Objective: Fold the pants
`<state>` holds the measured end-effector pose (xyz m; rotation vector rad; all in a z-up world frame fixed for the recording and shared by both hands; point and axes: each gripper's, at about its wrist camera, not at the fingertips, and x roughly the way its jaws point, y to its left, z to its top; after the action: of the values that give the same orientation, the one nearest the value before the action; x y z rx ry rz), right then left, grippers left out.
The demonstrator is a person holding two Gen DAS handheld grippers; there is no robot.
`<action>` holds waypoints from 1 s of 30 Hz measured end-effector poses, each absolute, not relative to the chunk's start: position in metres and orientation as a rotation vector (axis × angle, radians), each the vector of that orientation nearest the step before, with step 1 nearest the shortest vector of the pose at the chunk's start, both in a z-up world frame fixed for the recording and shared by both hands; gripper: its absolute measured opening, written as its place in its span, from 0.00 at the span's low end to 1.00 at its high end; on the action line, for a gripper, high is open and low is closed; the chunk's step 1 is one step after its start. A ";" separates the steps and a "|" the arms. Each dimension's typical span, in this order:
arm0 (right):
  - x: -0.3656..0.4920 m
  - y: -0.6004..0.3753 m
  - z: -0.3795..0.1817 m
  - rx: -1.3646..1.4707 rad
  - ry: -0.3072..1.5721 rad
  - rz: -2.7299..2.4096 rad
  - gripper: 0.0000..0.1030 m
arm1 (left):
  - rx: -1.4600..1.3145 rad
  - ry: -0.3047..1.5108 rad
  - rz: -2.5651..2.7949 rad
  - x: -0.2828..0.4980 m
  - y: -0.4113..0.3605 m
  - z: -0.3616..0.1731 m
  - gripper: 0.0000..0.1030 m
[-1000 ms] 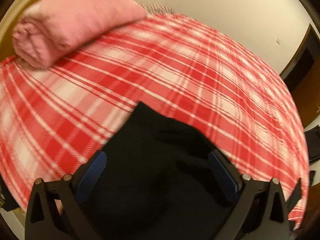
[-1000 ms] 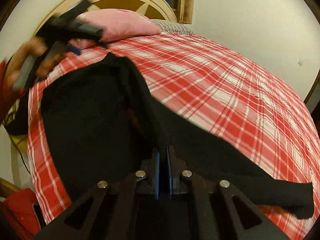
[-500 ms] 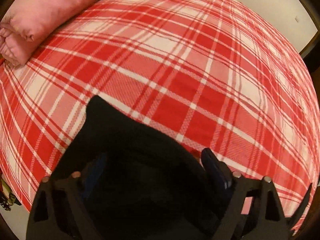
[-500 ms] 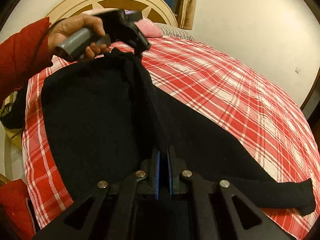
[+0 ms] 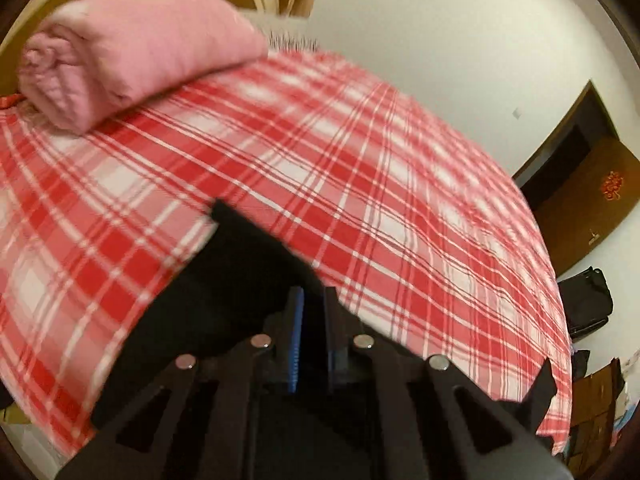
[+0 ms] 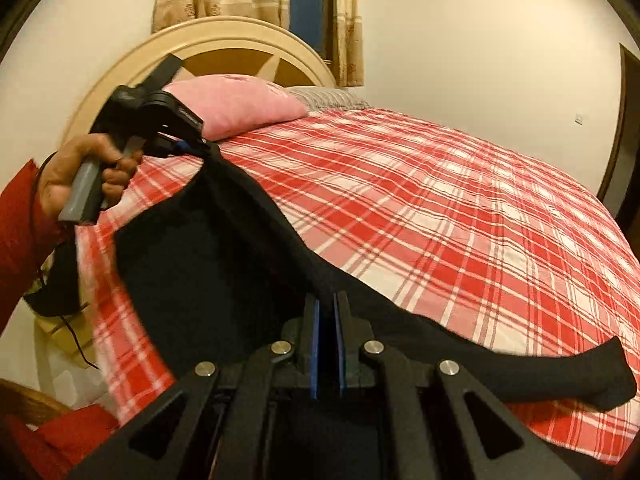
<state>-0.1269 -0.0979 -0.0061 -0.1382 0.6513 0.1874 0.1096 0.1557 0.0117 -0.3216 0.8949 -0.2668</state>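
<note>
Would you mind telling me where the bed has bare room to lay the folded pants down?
The widest free patch is the plaid bedspread between the black pants and the far wall side, below the pink pillow. It is crowded near the headboard corner, where the left gripper pinches the pants, and along the near edge, where the right gripper holds them.

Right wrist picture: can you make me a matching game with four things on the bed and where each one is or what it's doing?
Things:
1. soft pink pillow
2. black fabric pants
3. red and white plaid bedspread
4. left gripper

Places or states:
A. spread flat over the whole bed
B. lying up by the cream headboard
C. pinched at two spots and lifted, one leg trailing on the bed
D. held in a hand, having just closed on a corner of cloth

Pairs: 1-B, 2-C, 3-A, 4-D
</note>
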 end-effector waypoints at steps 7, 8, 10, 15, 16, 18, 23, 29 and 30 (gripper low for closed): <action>-0.172 -0.065 -0.039 -0.231 0.708 0.255 0.06 | -0.318 0.810 -0.196 0.040 0.199 -0.011 0.10; -0.174 -0.061 -0.047 -0.227 0.729 0.260 0.06 | -0.310 0.831 -0.185 0.042 0.201 -0.015 0.10; -0.173 -0.058 -0.057 -0.223 0.754 0.265 0.06 | -0.298 0.882 -0.185 0.049 0.198 -0.022 0.12; -0.167 -0.068 -0.055 -0.118 0.752 0.257 0.06 | -0.257 0.949 -0.193 0.084 0.173 -0.013 0.75; -0.164 -0.074 -0.048 -0.075 0.732 0.247 0.07 | -0.252 0.946 -0.196 0.097 0.164 -0.008 0.81; -0.154 -0.089 -0.037 0.036 0.710 0.245 0.07 | -0.234 0.947 -0.214 0.114 0.149 -0.005 0.92; -0.106 -0.120 -0.045 0.366 0.749 0.336 0.59 | -0.064 1.026 -0.108 0.166 0.101 -0.021 0.92; -0.057 -0.111 -0.070 0.452 0.811 0.393 0.64 | -0.064 1.065 -0.137 0.160 0.103 -0.032 0.92; -0.047 -0.100 -0.076 0.420 0.832 0.416 0.64 | -0.059 1.069 -0.129 0.160 0.106 -0.032 0.92</action>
<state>-0.0474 -0.0997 -0.0757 0.4198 0.8318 0.4164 0.1598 0.1060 -0.0321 -0.0588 1.0694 -0.1290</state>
